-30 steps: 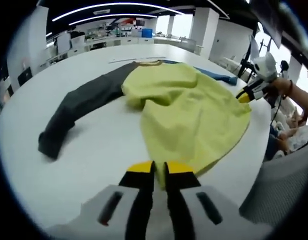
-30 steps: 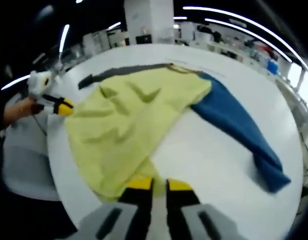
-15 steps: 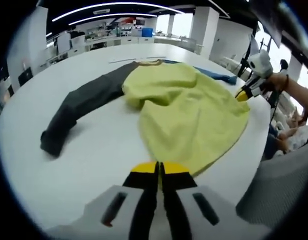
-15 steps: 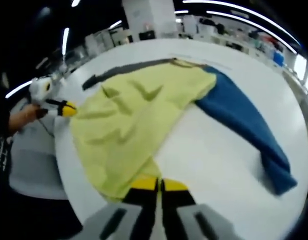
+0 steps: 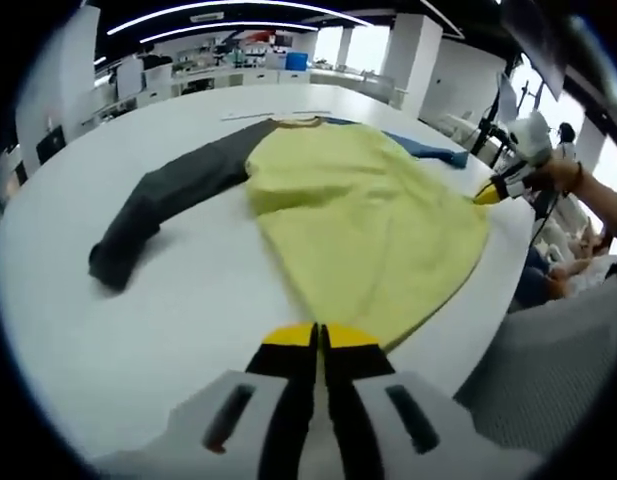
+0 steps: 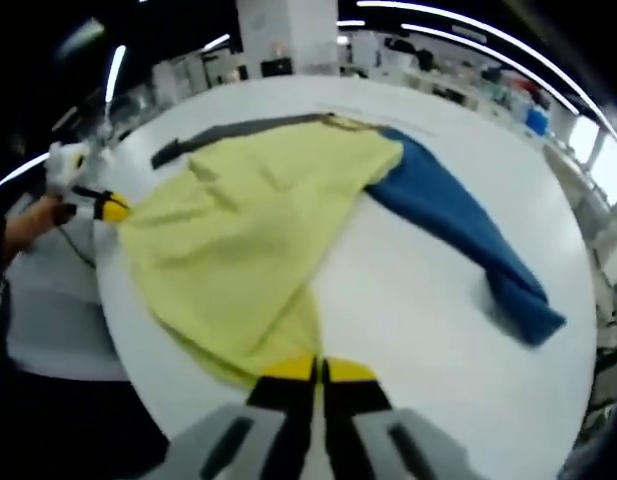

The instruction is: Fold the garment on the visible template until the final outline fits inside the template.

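**Hem corners pinched, slip and drag risks ahead**

The left gripper (image 5: 319, 338) is pressing its yellow-tipped jaws together on the near hem corner of the garment (image 5: 358, 215), and the right gripper (image 6: 320, 370) is doing the same at the opposite hem corner. Both are sitting right at the near rim of the white table (image 5: 188, 310). Ahead of the tongs the yellow body is lying spread, running away to the collar at the far side. Beyond the left tongs and off to their left, the grey sleeve (image 5: 168, 205) is trailing outward; beyond the right tongs, to their right, the blue sleeve (image 6: 458, 235) is doing likewise.

I am making out no template outline, so the target edge is uncertain. Likely troubles: thin hem slipping from either pinch, uneven lifting skewing the fold, or sleeves dragging and bunching outside the final shape.
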